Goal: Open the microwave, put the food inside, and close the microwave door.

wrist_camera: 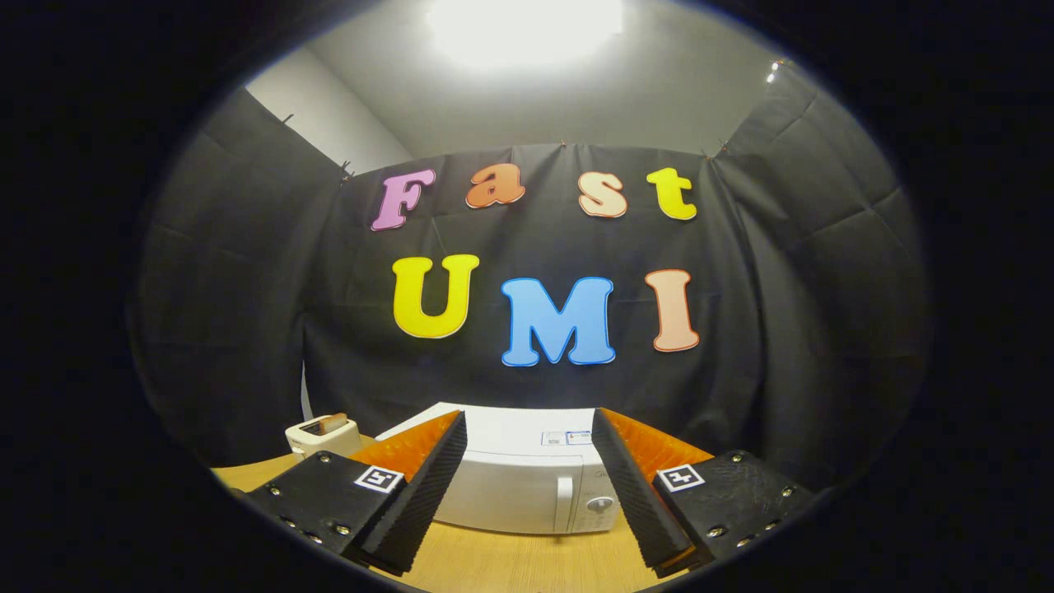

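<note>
A white microwave [519, 478] stands on the wooden table [510, 564], straight ahead beyond my fingers, with its door shut. Its vertical door handle [564, 502] and a round knob [601, 503] sit on the right part of its front. My gripper [529, 428] is held well back from it and a little above the table, open, with nothing between the fingers. The two fingers frame the microwave's left and right sides. A small white toaster [323, 435] with a brown slice of food [333, 423] in its slot stands to the left of the microwave.
Black cloth walls close off the booth behind and on both sides of the table. Bare tabletop lies between my fingers and the microwave's front. A bright lamp shines from the ceiling.
</note>
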The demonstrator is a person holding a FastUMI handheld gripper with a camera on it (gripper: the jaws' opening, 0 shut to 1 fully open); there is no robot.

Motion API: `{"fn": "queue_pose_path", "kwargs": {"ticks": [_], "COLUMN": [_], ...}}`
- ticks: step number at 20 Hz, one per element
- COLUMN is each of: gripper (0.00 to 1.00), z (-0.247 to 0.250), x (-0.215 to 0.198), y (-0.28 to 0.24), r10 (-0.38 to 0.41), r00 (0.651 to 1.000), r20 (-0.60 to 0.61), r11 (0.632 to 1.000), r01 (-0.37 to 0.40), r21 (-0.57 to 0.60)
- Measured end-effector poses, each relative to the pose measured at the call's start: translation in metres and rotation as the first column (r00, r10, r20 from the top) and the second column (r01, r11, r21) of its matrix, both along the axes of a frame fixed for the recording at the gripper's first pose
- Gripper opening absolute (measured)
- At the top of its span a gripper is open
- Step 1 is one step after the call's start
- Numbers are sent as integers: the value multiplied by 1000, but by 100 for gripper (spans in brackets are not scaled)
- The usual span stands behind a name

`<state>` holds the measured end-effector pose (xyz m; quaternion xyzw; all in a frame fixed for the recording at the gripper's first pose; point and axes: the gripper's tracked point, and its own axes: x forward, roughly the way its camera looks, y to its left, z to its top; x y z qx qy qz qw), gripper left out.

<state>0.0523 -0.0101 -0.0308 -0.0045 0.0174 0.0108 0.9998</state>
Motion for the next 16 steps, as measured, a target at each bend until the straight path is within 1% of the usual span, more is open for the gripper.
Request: {"fn": "queue_pose_path", "kwargs": {"ticks": [5, 10, 16], "gripper": [96, 96, 97], "z": [-26, -65, -108], "x": [19, 44, 79], "y": [-8, -7, -16], "r10": [2, 26, 12], "r00": [999, 989, 975], "r20": [-52, -144, -221], "r11": [1000, 999, 997], "r01": [-3, -30, -28], "r21": [-23, -27, -69]}}
